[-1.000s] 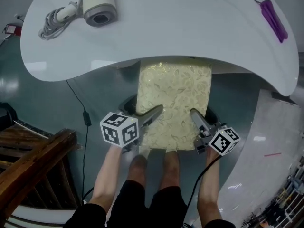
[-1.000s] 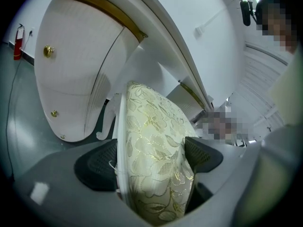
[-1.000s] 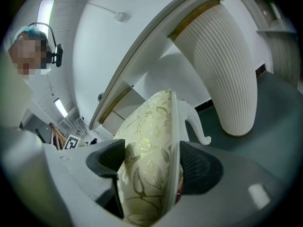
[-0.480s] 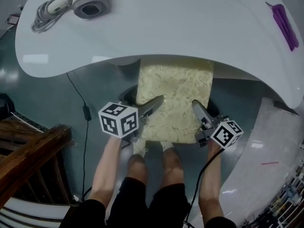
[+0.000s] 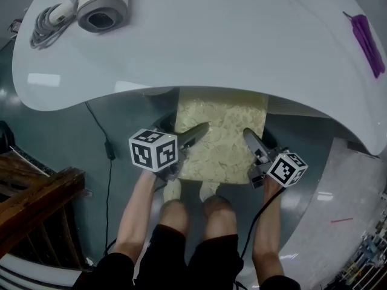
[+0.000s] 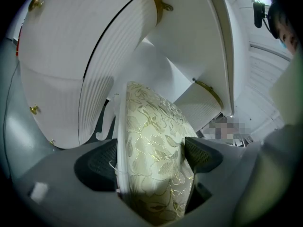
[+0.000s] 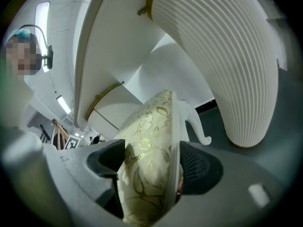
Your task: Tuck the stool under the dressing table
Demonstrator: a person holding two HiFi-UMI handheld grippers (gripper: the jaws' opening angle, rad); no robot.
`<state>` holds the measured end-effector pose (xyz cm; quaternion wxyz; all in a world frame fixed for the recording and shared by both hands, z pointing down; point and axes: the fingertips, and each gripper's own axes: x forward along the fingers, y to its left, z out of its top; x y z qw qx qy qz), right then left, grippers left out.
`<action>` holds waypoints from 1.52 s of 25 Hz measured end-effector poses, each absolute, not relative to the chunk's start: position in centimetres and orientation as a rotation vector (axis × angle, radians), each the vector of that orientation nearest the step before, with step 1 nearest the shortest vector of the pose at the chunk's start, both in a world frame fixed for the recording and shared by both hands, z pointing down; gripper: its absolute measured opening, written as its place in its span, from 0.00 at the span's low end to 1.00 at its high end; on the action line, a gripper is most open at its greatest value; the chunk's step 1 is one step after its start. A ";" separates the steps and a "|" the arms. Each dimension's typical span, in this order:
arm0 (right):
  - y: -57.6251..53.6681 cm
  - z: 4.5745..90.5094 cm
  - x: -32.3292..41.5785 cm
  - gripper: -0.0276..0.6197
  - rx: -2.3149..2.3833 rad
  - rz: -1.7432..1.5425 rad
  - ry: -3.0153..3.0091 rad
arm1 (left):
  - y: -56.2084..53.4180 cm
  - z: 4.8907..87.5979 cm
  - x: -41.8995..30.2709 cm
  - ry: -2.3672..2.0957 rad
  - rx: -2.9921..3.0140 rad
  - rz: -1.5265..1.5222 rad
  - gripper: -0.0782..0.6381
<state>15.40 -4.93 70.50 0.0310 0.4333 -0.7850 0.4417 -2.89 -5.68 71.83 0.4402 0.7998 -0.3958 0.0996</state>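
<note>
The stool (image 5: 222, 139) has a cream and gold patterned cushion and white legs; its far half lies under the white dressing table (image 5: 230, 35). My left gripper (image 5: 195, 134) is shut on the stool's left edge (image 6: 151, 155), pads pressing the cushion and the white seat rim. On the right edge (image 7: 151, 169) my right gripper (image 5: 253, 142) is shut the same way. In both gripper views the cushion fills the gap between the jaws, with the table's ribbed white pedestals (image 6: 94, 89) (image 7: 232, 65) beyond.
A cream hair dryer (image 5: 101, 5) with a coiled cord (image 5: 49, 24) and a purple item (image 5: 367, 36) lie on the tabletop. A black cable (image 5: 109, 162) trails over the grey floor at left beside a wooden frame (image 5: 36, 204). The person's knees and feet stand just behind the stool.
The stool has slid farther under the table with both grippers still on it; less of the cushion shows. The person's feet have stepped forward behind it.
</note>
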 end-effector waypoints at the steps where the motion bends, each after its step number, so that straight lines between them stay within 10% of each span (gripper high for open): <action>1: -5.0 70.5 15.4 0.61 1.332 1.355 -2.422 | -5.6 71.8 -2.9 -0.986 1.988 0.243 0.75; 38: -4.4 72.9 16.3 0.61 1.365 1.341 -2.441 | -5.5 74.0 -1.8 -0.942 2.032 0.198 0.75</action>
